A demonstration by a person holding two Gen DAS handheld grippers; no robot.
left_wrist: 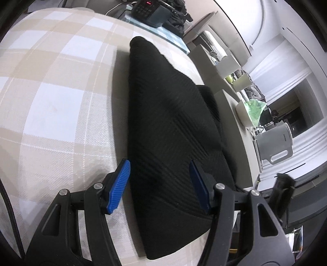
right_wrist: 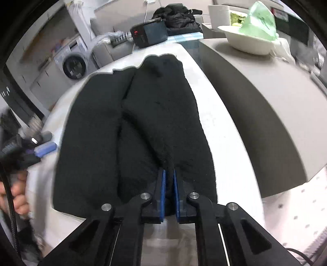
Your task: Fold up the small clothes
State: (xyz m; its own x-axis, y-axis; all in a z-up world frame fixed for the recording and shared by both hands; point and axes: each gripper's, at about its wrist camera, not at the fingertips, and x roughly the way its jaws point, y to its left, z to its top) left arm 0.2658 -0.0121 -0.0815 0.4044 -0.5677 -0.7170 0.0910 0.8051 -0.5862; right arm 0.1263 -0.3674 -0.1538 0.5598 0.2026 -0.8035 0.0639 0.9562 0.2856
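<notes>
A black knit garment lies folded on the beige checked cloth. My left gripper is open; its blue pads stand either side of the garment's near part, just above it. In the right wrist view the same garment lies spread on the table with a fold raised along its right half. My right gripper is shut on a pinched ridge of that black garment at its near edge. The left gripper shows blurred at the left, held by a hand.
A black device with a red display and a dark jacket sit at the far end. A grey counter on the right carries a white bowl with a green bag. A kettle stands beyond the table's right edge.
</notes>
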